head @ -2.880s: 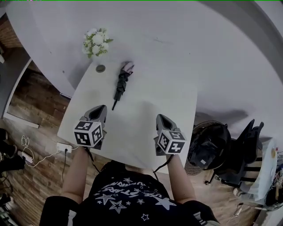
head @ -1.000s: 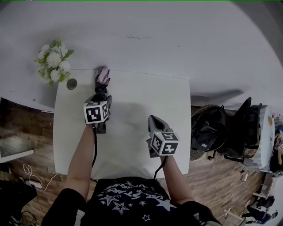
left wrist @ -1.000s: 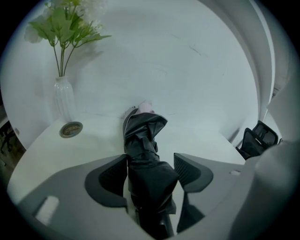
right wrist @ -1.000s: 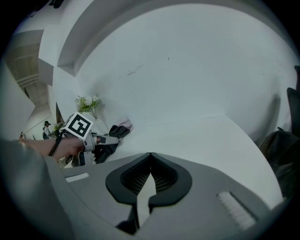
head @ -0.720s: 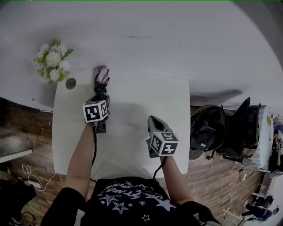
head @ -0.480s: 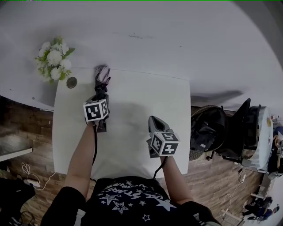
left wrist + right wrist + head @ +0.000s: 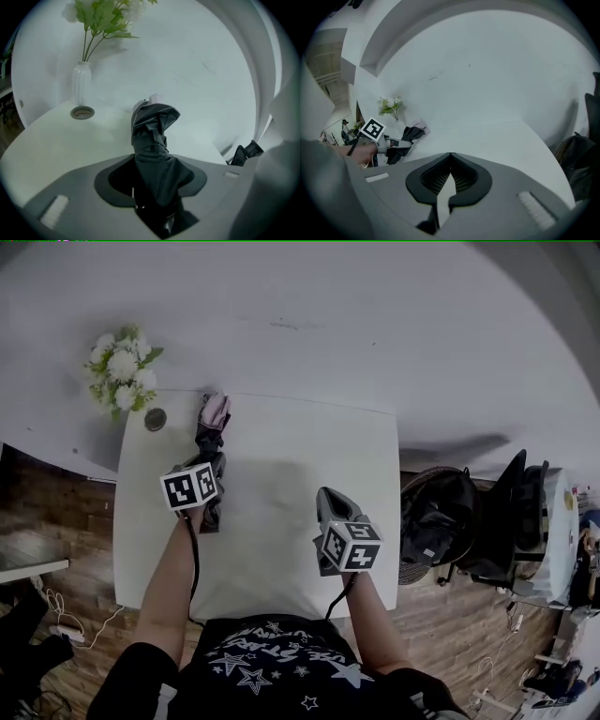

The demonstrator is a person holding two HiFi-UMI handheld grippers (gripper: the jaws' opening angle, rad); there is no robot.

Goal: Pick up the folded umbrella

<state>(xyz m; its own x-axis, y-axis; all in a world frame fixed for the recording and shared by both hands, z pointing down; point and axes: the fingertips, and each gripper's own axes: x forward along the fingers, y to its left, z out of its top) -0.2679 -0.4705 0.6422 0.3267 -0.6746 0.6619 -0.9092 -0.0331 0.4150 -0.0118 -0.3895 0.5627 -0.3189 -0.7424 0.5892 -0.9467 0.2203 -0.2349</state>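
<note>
The folded umbrella [image 7: 210, 427], black with a pink far end, lies lengthwise on the left part of the white table [image 7: 291, 474]. My left gripper [image 7: 214, 468] sits over its middle. In the left gripper view the black fabric [image 7: 152, 136] fills the space between the jaws [image 7: 157, 176], which are closing and pressing on it. From the right gripper view the same umbrella [image 7: 412, 132] sticks out past the left gripper [image 7: 399, 143]. My right gripper [image 7: 330, 495] hovers over the table's right half, its pads [image 7: 461, 176] together and nothing held.
A white vase of flowers [image 7: 122, 371] and a small round disc [image 7: 156, 419] stand at the table's far left corner. A white wall runs behind the table. A black fan and chair [image 7: 441, 535] stand off the right edge. Wooden floor lies left.
The left gripper went from near the front edge out to the umbrella and now sits over its middle, rolled slightly. The right gripper has kept still.
</note>
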